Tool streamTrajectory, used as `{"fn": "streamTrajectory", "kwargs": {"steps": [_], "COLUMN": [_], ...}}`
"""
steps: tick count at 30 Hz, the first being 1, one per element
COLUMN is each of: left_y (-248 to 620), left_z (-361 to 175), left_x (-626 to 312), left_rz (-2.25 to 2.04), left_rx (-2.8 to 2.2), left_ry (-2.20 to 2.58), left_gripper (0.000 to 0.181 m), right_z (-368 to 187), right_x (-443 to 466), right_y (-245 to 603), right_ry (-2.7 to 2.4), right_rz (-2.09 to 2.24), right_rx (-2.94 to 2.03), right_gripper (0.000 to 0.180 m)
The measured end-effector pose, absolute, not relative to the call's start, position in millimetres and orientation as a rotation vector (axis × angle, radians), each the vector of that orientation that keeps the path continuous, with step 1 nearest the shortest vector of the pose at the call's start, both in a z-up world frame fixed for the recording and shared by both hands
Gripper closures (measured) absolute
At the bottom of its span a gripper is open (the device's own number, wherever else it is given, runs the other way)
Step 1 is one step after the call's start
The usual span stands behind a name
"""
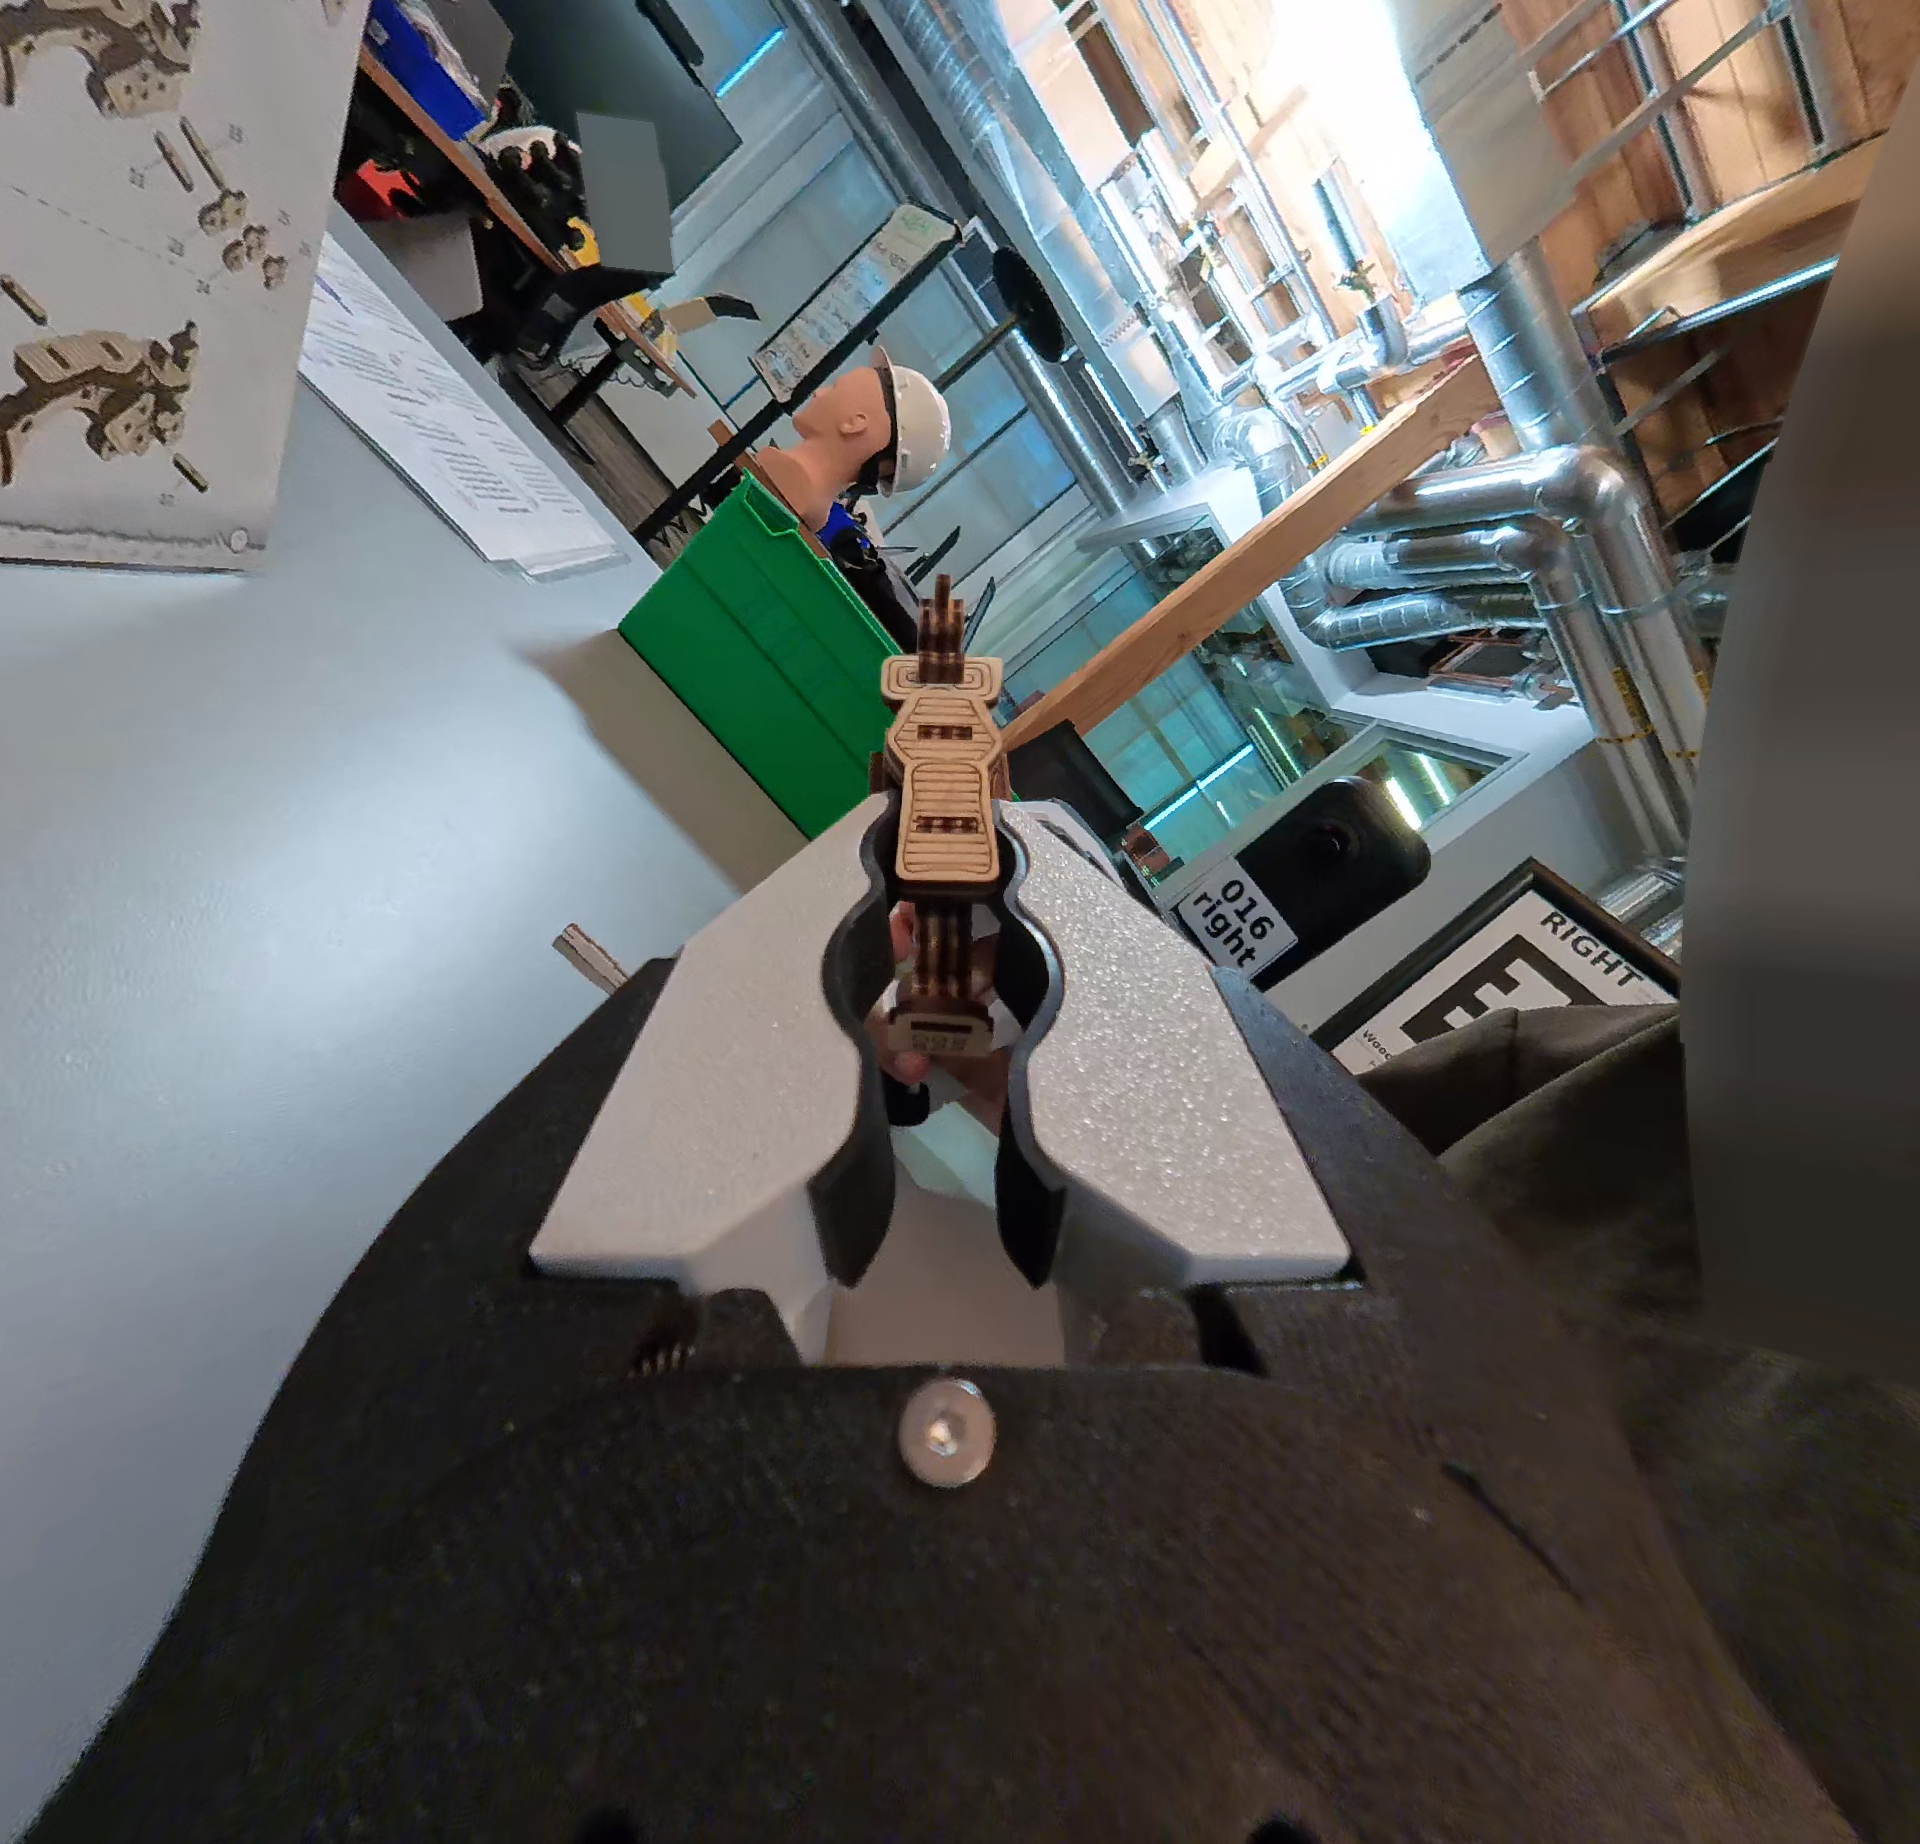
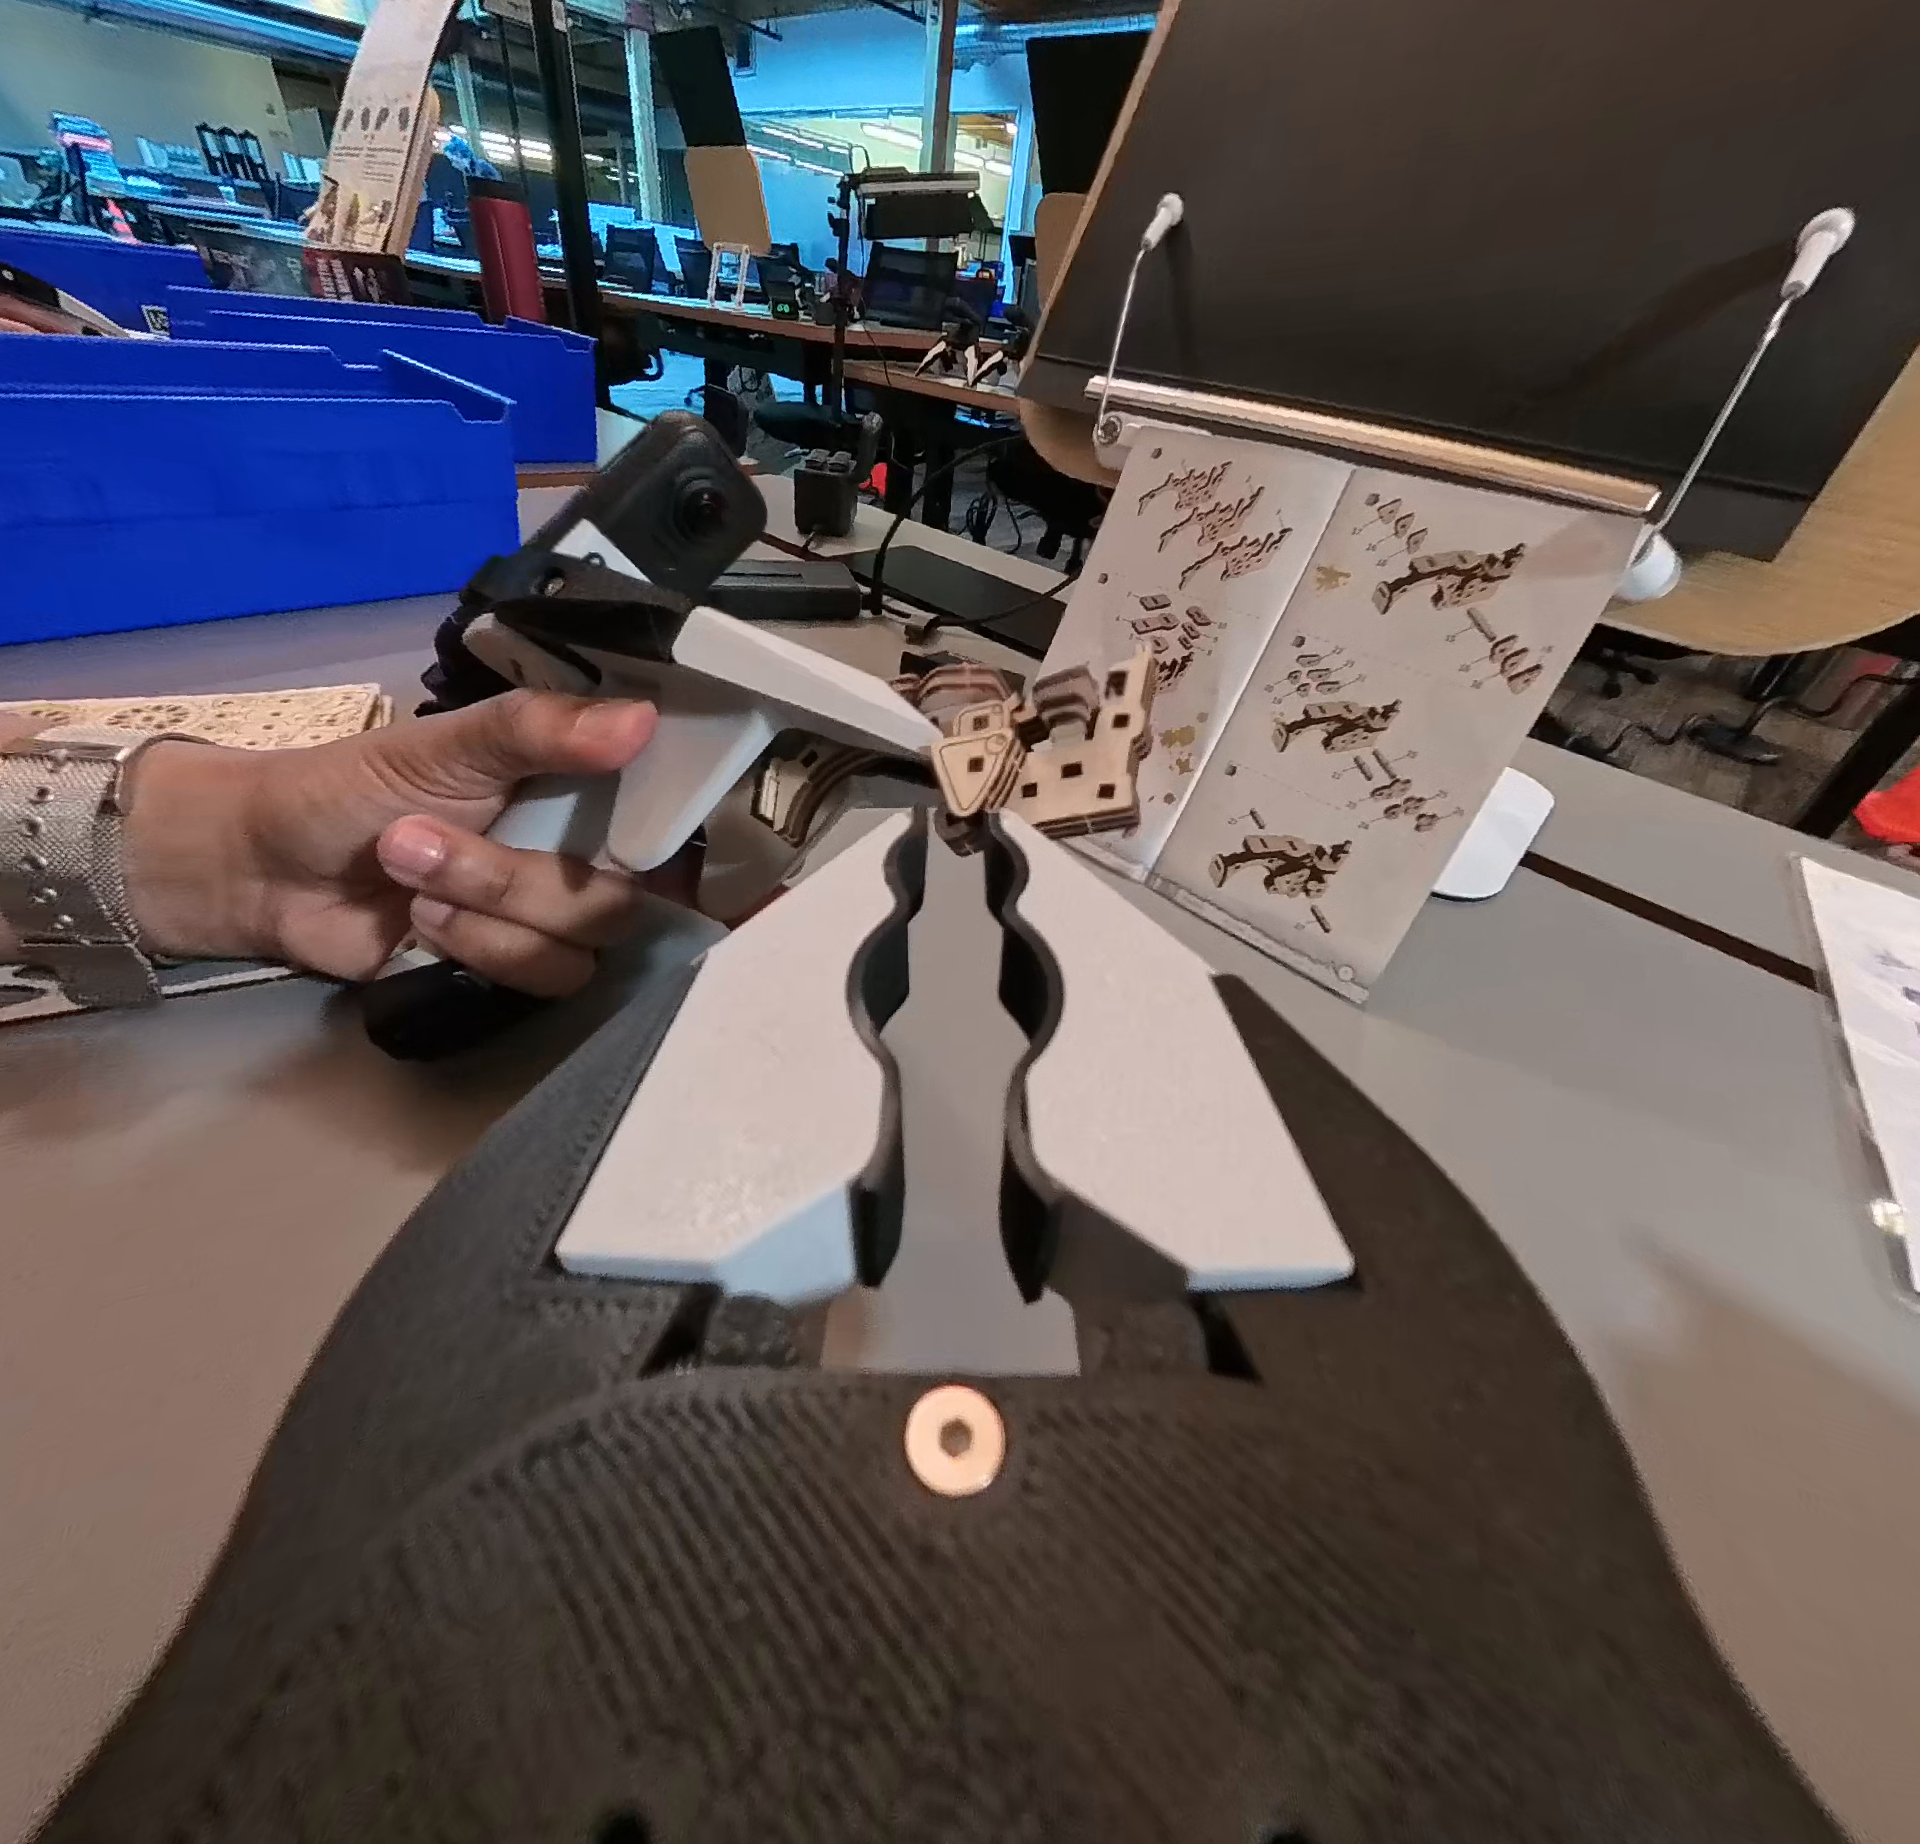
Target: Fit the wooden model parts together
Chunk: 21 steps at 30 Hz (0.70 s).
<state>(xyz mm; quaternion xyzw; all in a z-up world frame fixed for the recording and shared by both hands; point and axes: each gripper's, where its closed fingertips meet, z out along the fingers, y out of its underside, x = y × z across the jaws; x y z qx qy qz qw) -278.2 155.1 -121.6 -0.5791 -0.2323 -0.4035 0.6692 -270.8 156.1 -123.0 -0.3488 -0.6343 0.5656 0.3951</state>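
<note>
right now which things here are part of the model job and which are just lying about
In the job:
- left gripper, shut on the wooden model
- right gripper, pinching a small wooden part
- instruction sheet

Lying about:
- green bin
- blue bins
- mannequin head with hard hat

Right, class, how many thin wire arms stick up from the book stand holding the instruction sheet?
2. One wire arm rises above the instruction sheet's left side; the other slants up above its right side, both on the book stand. None appear hidden.
</note>
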Motion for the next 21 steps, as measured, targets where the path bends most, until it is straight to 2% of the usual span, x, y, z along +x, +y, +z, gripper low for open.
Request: {"fn": "streamTrajectory", "kwargs": {"steps": [6,21], "left_y": [155.8,156.0], "left_z": [-122.3,-122.4], "left_x": [-276.1,-276.2], "left_rz": [-0.897,-0.882], "left_rx": [-1.321,-1.323], "left_ry": [-0.512,-0.507], "left_gripper": [0.169,0.169], "right_z": [-122.3,-124.8], "right_x": [-269.0,-271.1], "right_y": [157.4,159.2], "right_ry": [-1.576,-1.584], "right_rz": [1.251,1.224], "right_rx": [-0.722,-0.743], "right_gripper": [0.171,0.173]}}
